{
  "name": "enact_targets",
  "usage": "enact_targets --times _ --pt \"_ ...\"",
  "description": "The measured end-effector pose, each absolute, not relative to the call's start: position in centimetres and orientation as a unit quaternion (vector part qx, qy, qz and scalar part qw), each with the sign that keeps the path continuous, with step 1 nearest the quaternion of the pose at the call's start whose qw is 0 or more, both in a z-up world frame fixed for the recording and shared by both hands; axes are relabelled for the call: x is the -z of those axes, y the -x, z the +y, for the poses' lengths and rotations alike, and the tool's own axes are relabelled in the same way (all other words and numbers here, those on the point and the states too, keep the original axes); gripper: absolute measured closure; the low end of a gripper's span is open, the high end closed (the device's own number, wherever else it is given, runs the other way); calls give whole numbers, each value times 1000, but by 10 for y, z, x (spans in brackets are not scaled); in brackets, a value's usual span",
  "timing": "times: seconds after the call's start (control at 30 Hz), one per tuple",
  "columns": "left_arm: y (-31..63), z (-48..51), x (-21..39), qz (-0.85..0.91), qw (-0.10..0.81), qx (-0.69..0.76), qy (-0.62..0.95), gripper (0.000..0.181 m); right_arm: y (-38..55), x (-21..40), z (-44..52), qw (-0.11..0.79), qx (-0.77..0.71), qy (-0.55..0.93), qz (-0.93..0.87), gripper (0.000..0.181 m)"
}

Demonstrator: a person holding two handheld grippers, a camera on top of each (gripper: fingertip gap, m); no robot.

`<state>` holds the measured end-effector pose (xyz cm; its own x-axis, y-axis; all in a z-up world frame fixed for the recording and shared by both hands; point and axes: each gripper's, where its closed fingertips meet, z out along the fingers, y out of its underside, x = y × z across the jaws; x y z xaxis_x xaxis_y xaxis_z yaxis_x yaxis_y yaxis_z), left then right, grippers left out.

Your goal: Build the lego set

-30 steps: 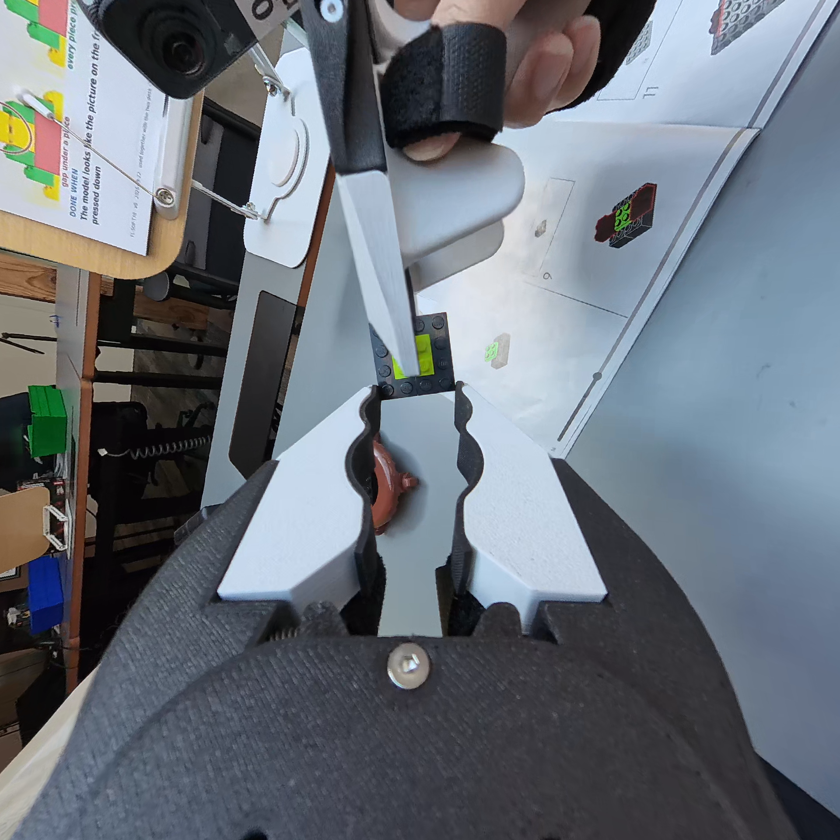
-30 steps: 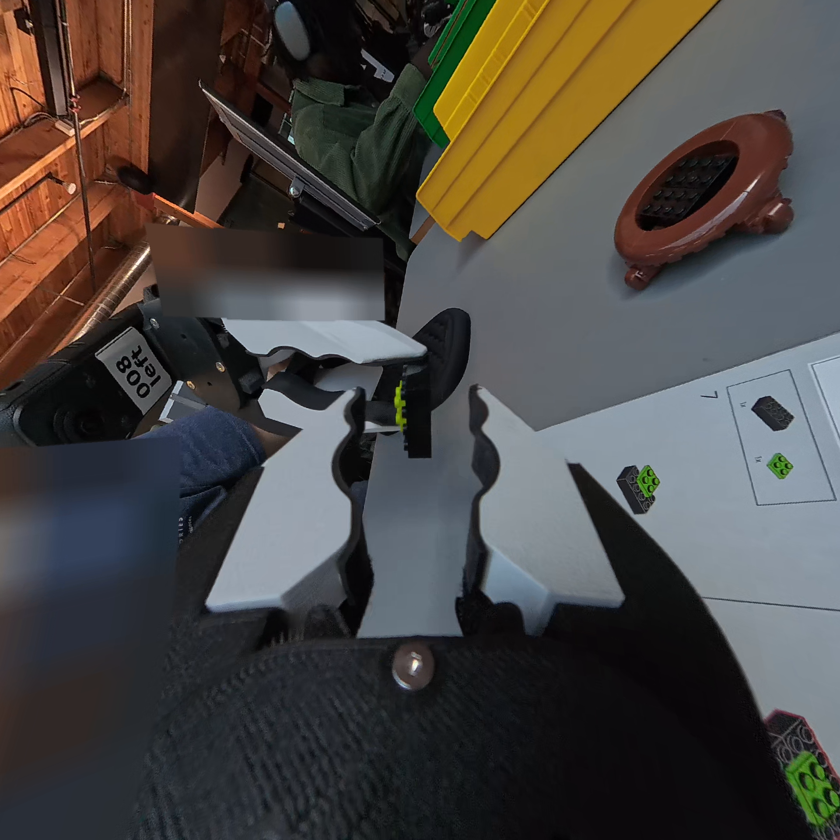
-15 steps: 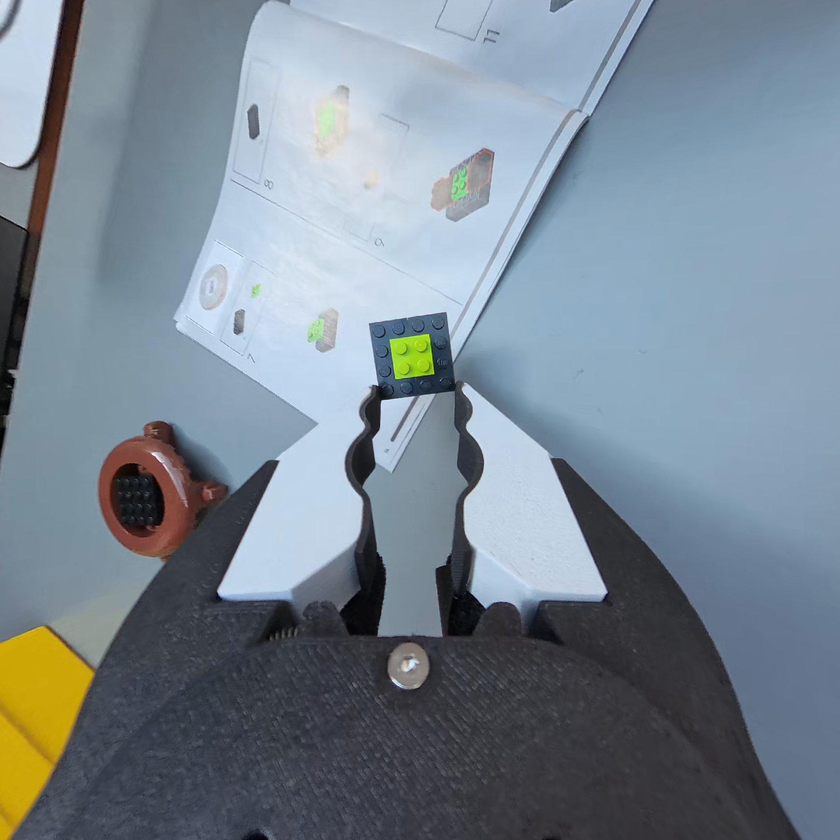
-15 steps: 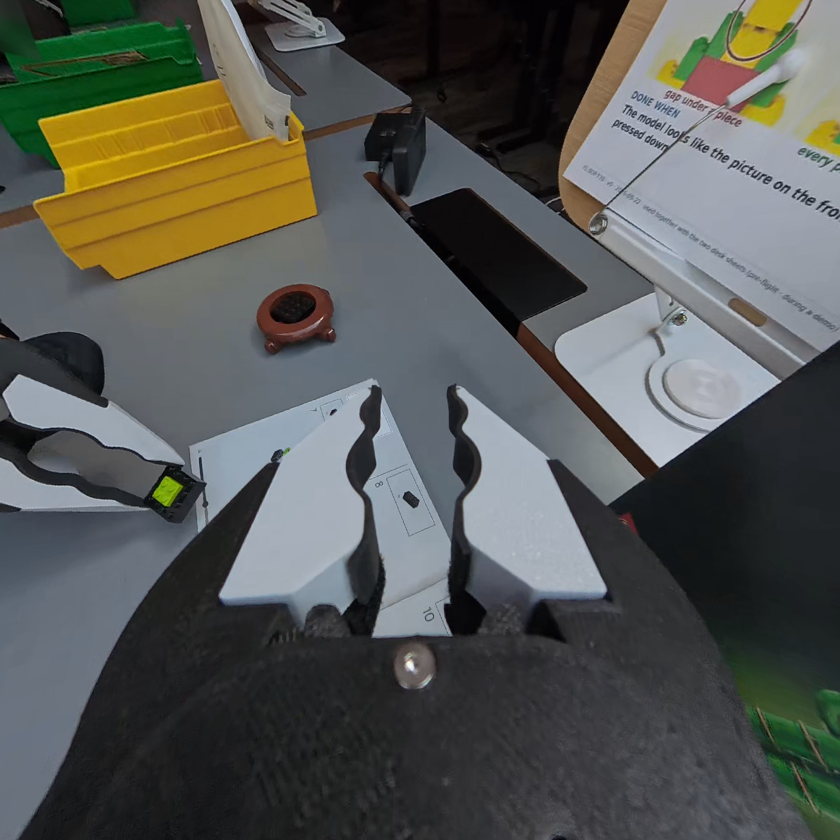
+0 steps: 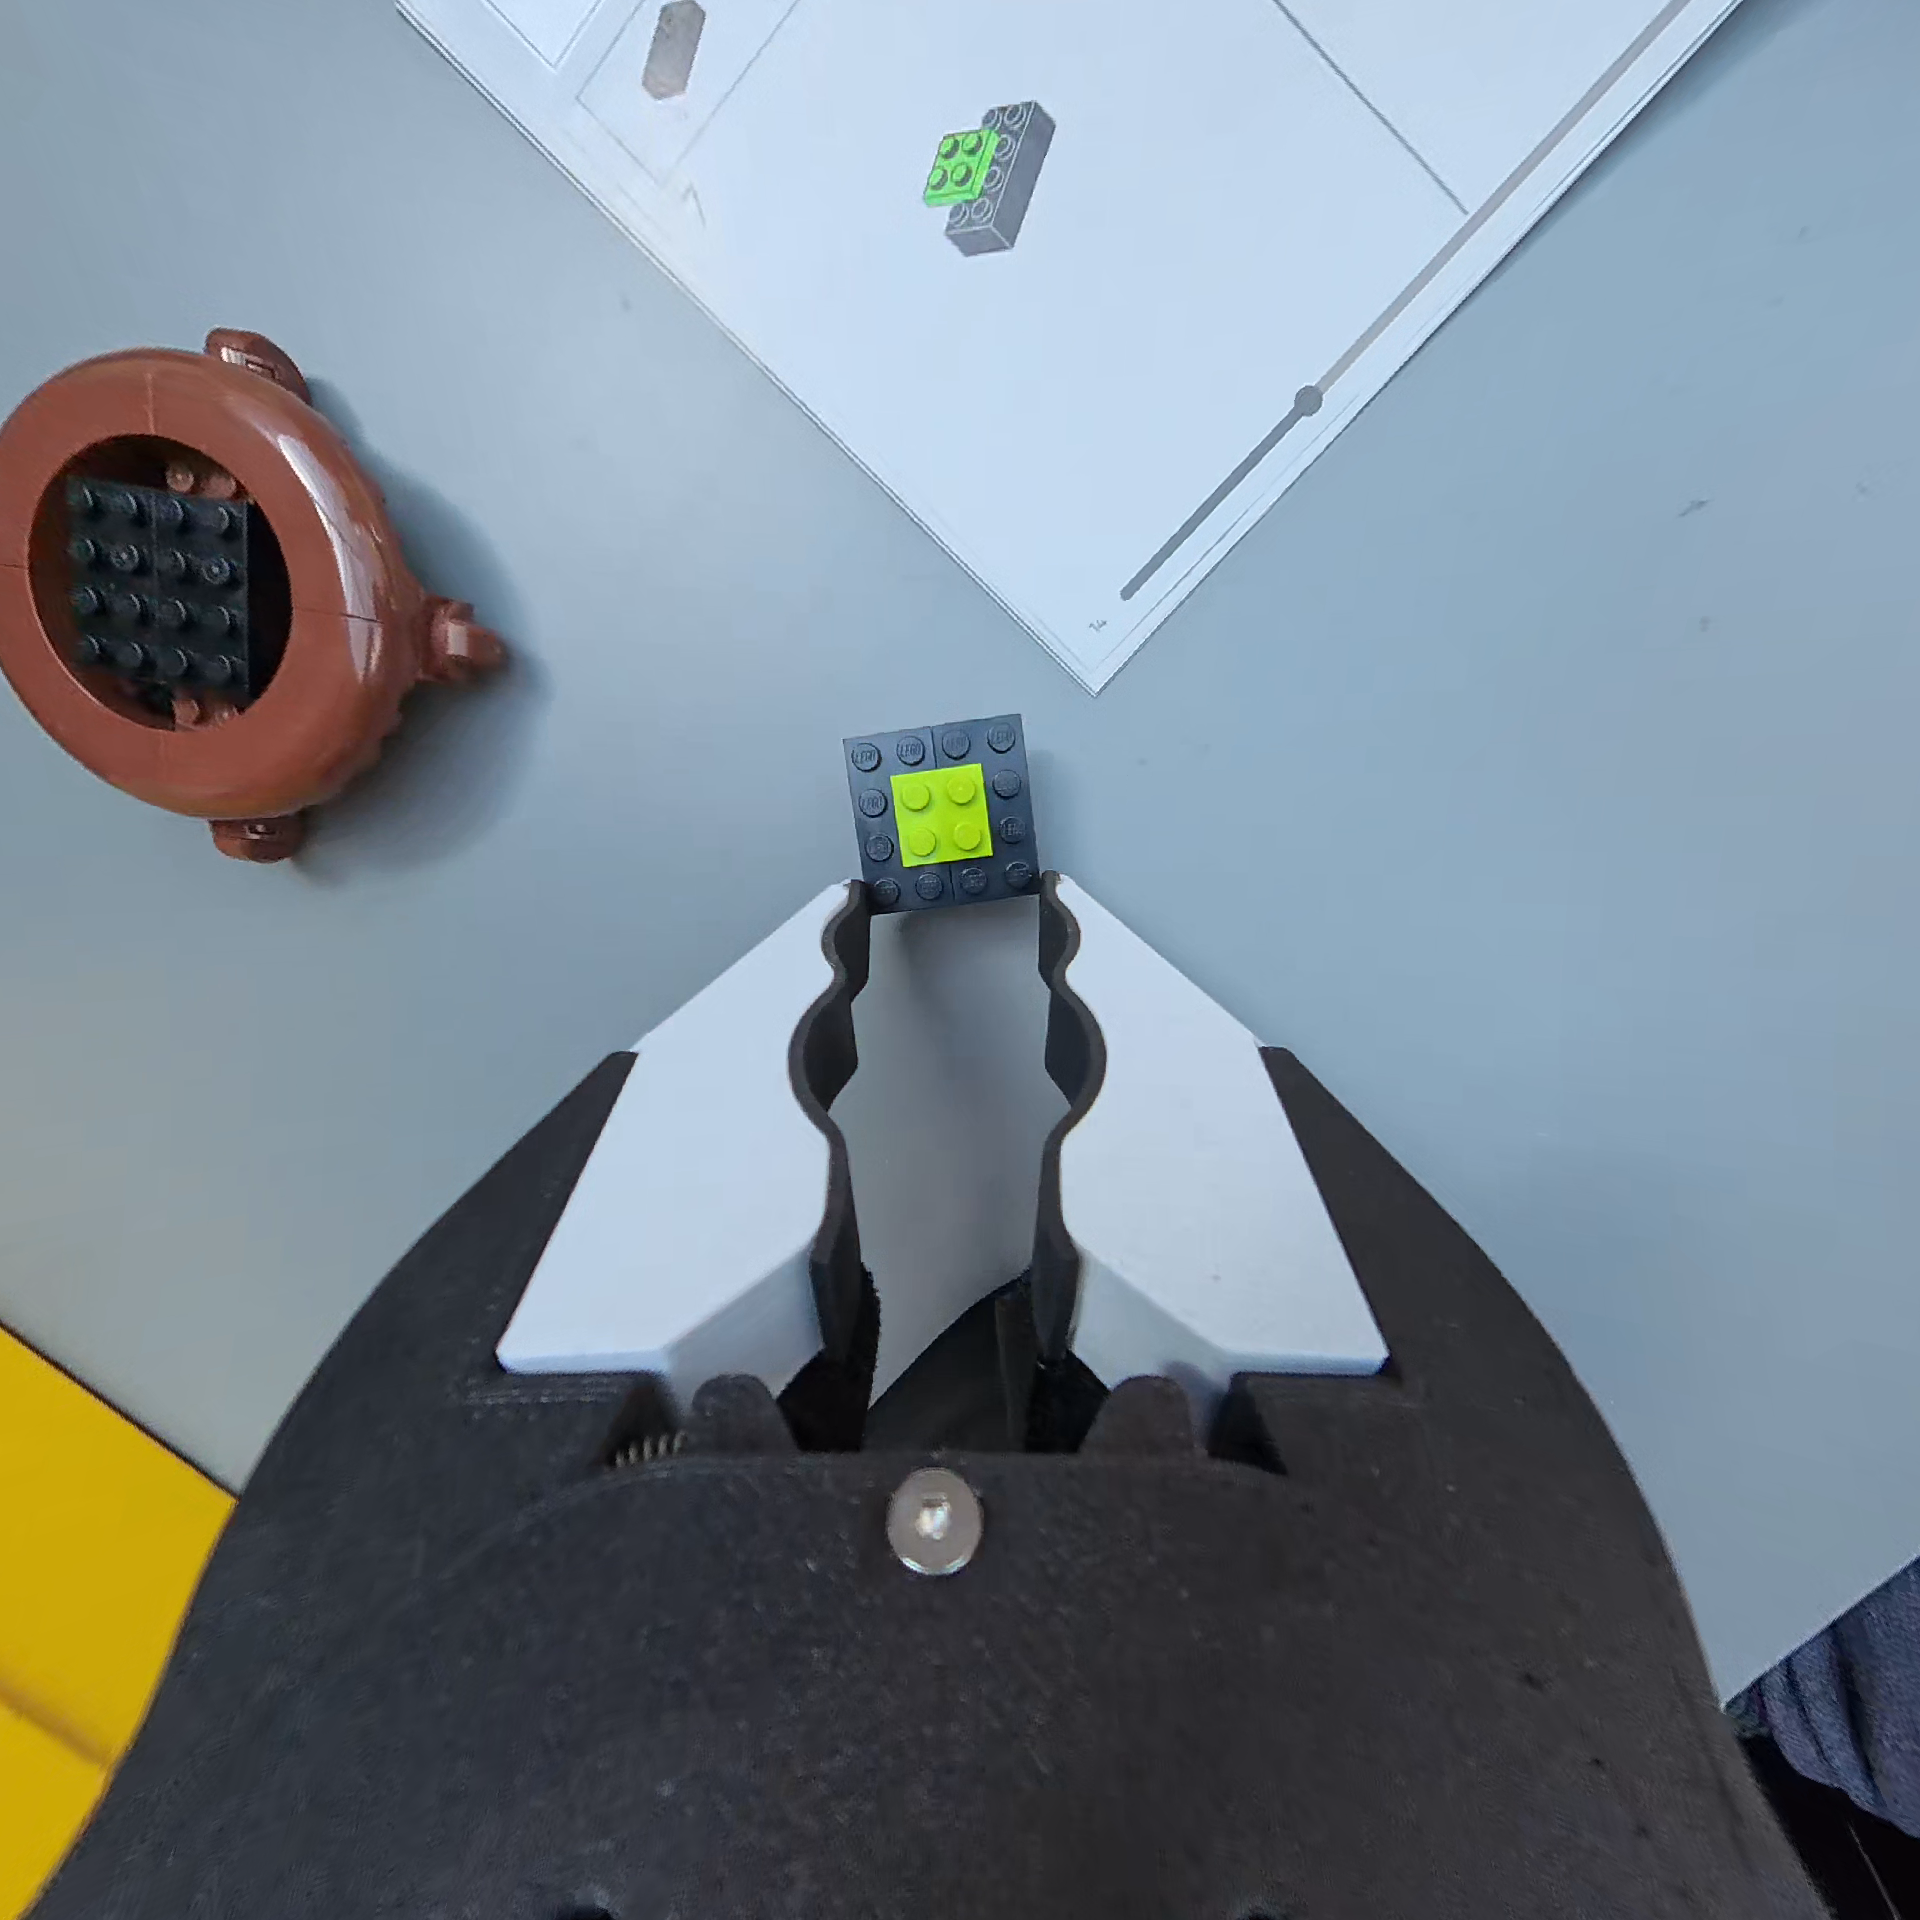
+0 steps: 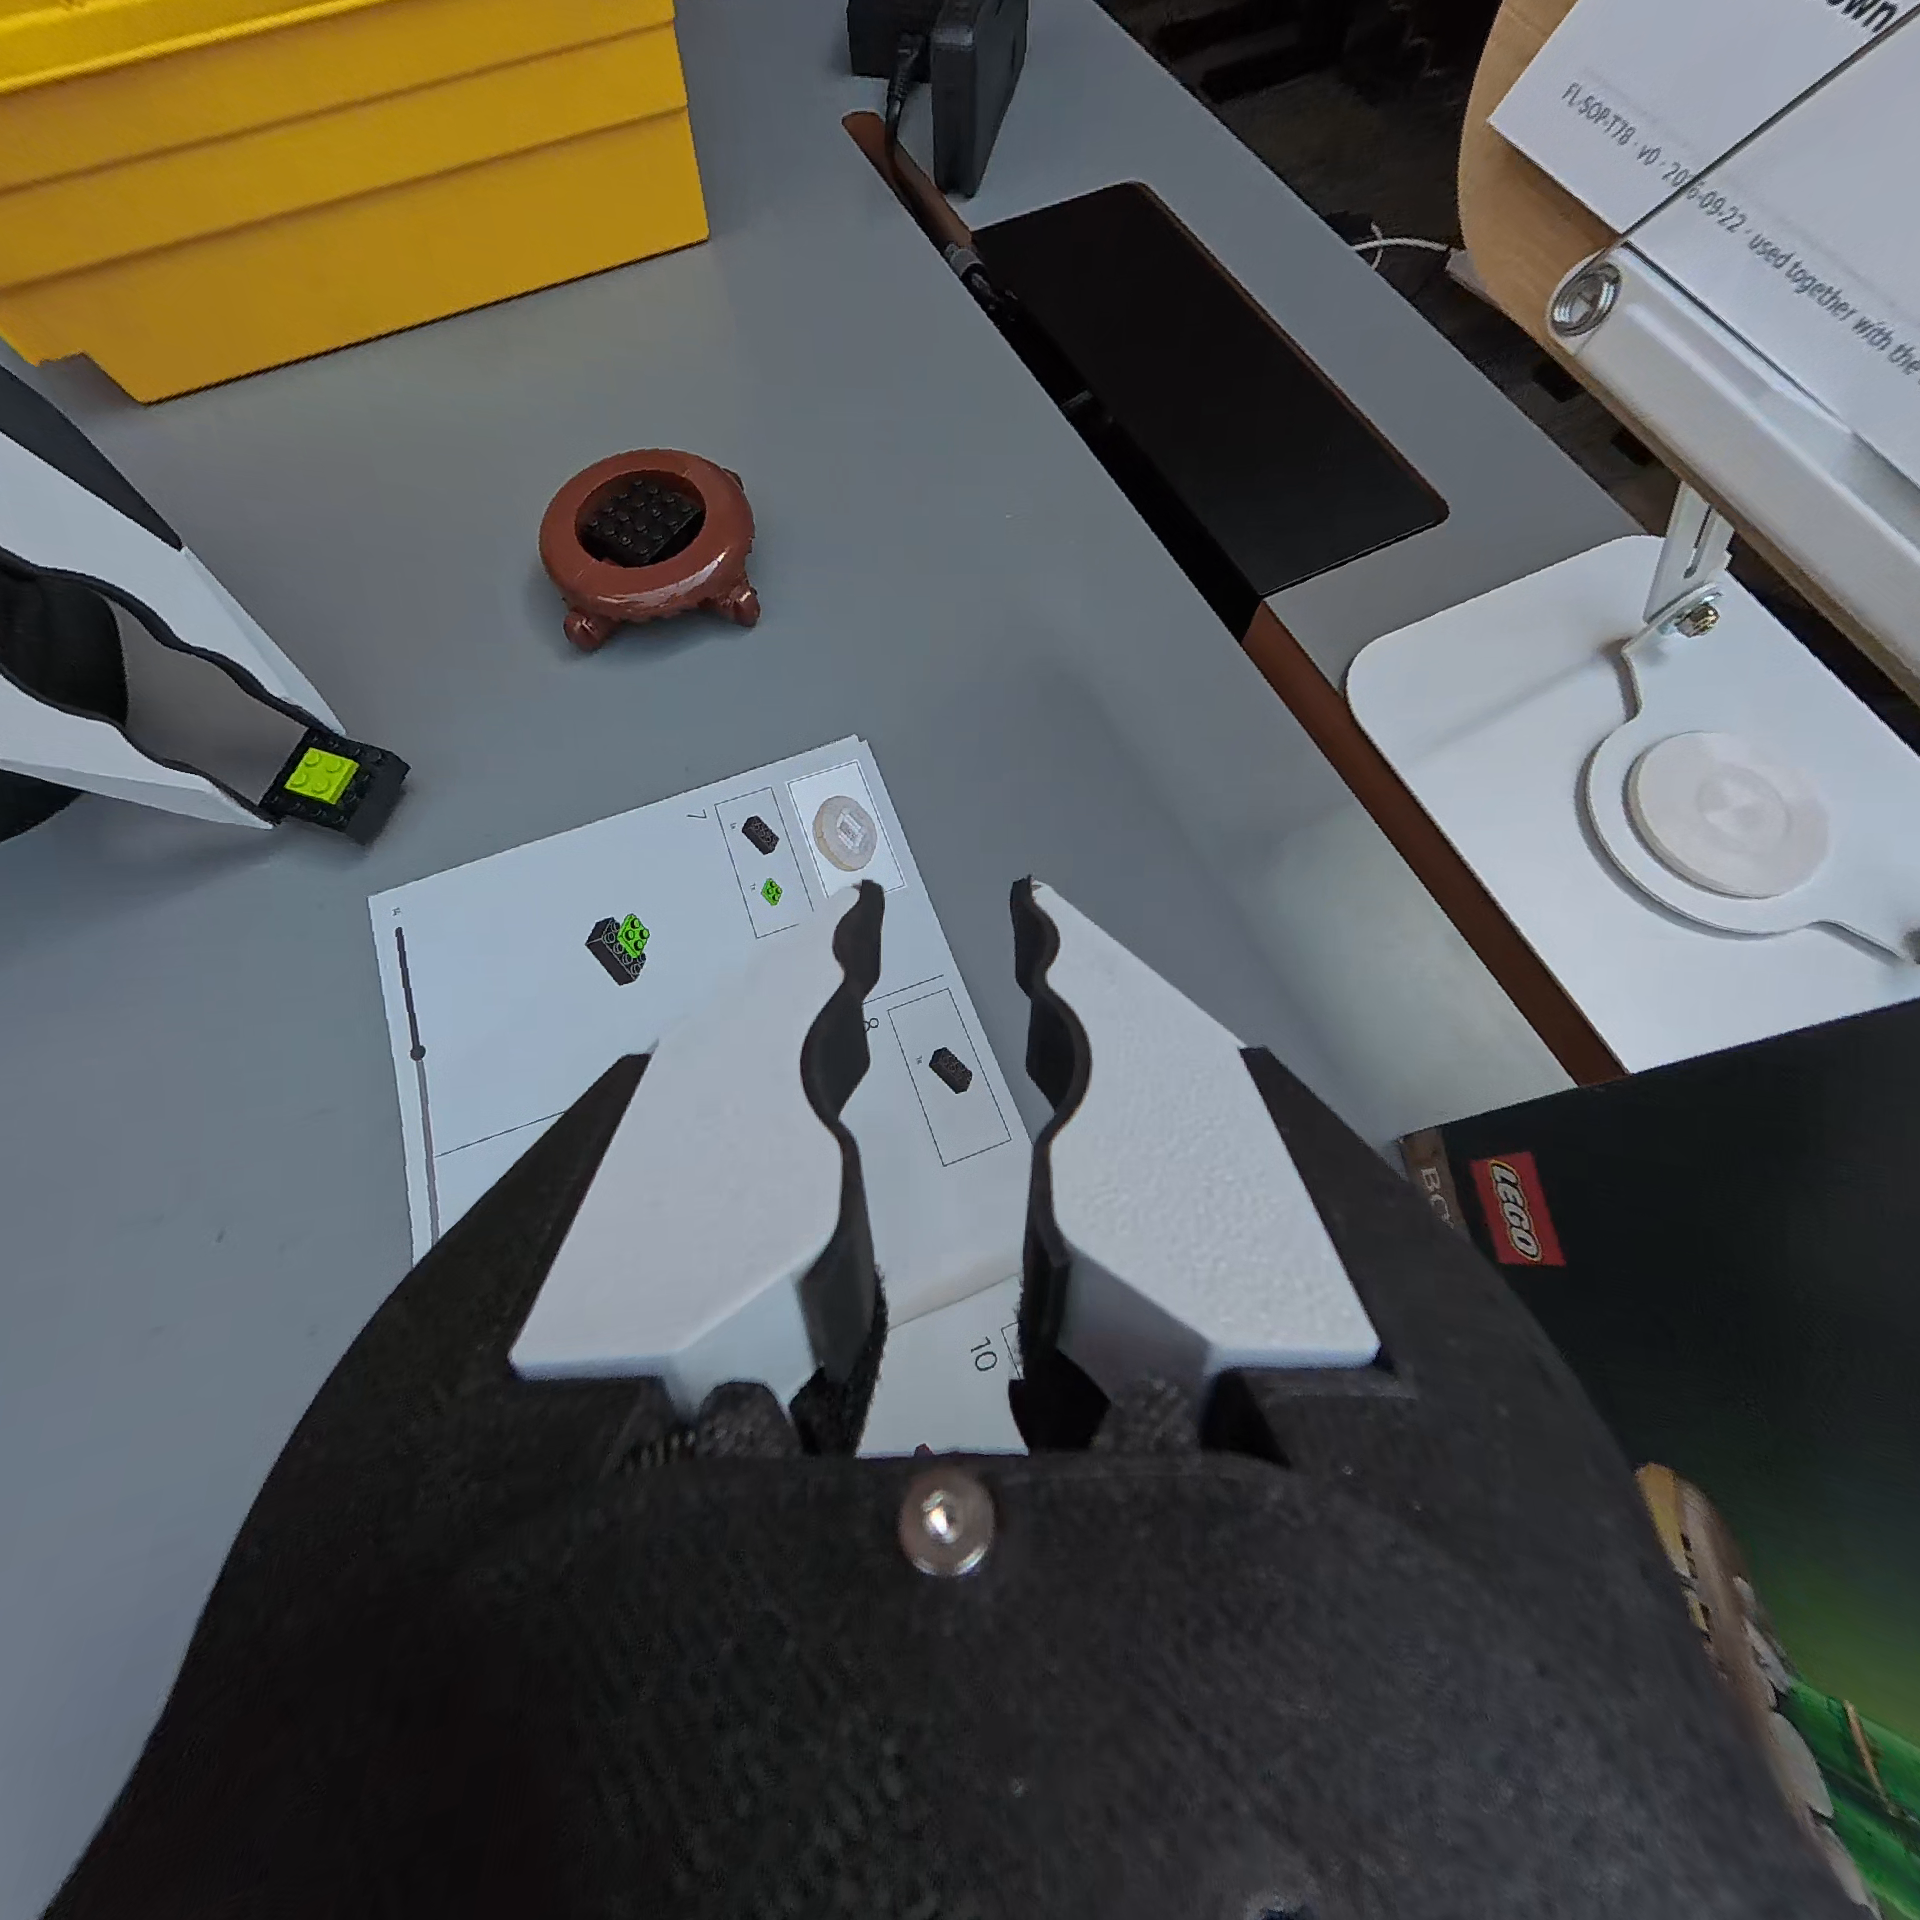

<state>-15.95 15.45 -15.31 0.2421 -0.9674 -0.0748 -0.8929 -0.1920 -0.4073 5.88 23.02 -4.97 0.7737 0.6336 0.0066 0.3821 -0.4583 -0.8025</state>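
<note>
The left gripper [image 5: 943,885] is clamped on the near edge of a small black brick block [image 5: 942,810], its two tips pressed against the block's two near corners, so the block juts forward past the fingers with its studded face turned up to the camera. A lime green plate [image 5: 940,814] sits centred on that face, ringed by black studs, and holding the block by one edge leaves the whole top free, which I judge is the point of this grip: the next piece can be pressed on without the fingers in the way. In the right wrist view the block hangs low over the grey table [image 6: 987,436]; whether it touches the surface I cannot tell. The right gripper [image 6: 945,888] holds nothing, its fingers spread apart with a clear gap between the tips, poised above the open instruction booklet [image 6: 520,987], probably so the printed steps stay readable while it waits for the next piece. Beyond the booklet's near corner, well apart from the held block, stands the brown ring-shaped piece [image 6: 644,556] on its small feet, with black studded bricks seated inside it, likely the base that the block is meant to join. Farther back sits a yellow bin [image 6: 343,177].
</note>
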Motion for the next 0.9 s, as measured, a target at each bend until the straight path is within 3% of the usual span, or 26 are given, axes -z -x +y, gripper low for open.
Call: enact_targets --times 0.03,0.4,0.5,0.6,0.7,0.9 --pt "160 153 154 607 185 105 766 150 -59 50 230 422 -150 841 -302 156" --pt "156 150 155 616 193 112 755 150 -55 50 232 436 -155 831 -307 156" --pt "159 149 146 603 216 134 756 134 -50 40 233 463 -146 814 -319 156" --pt "173 148 136 578 251 152 761 136 -34 8 227 528 -157 765 -333 155" --pt "187 139 133 562 278 185 757 150 -4 -20 209 568 -198 715 -357 147" --pt "186 136 157 592 275 185 734 175 104 60 133 368 -326 709 -506 157"
